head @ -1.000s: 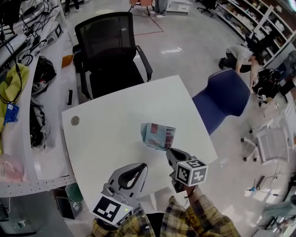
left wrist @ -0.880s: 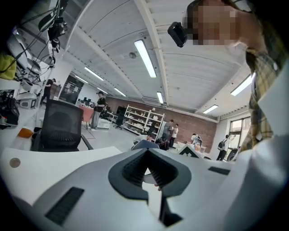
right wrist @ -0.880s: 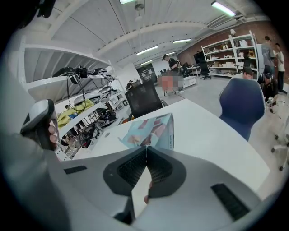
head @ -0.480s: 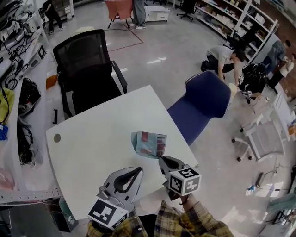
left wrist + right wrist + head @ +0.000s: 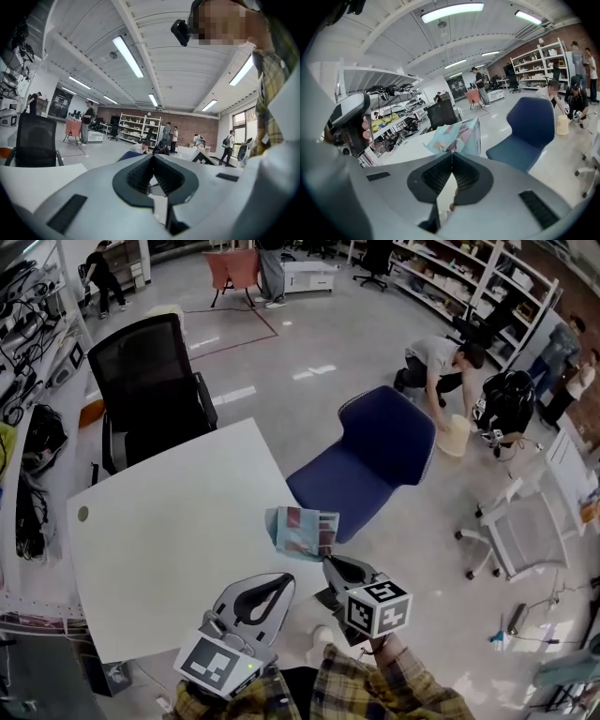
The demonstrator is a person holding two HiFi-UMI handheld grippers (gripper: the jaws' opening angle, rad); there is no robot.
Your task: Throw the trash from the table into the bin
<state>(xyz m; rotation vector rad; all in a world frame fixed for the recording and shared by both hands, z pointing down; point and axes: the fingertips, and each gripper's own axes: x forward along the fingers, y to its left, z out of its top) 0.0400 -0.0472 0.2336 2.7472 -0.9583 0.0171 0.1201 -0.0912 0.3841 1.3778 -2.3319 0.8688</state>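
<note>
My right gripper (image 5: 330, 564) is shut on a corner of a crumpled light-blue packet with red and pink print (image 5: 305, 532). The packet is held up in the air at the right edge of the white table (image 5: 159, 540), partly over the floor. In the right gripper view the packet (image 5: 458, 137) stands just beyond the closed gripper (image 5: 451, 153). My left gripper (image 5: 278, 583) is lower left of the packet, over the table's near edge, shut with nothing in it. In the left gripper view this gripper (image 5: 152, 156) has its jaws together and points level across the room.
A blue chair (image 5: 375, 456) stands on the floor just right of the table. A black office chair (image 5: 141, 381) is behind the table. A person crouches on the floor (image 5: 436, 357) farther back, and a white chair (image 5: 525, 531) is at the right. Cluttered benches line the left side.
Both grippers and the held packet have swung right. The packet has gone from above the table's middle to its right edge, and the table has slid left in the view.
</note>
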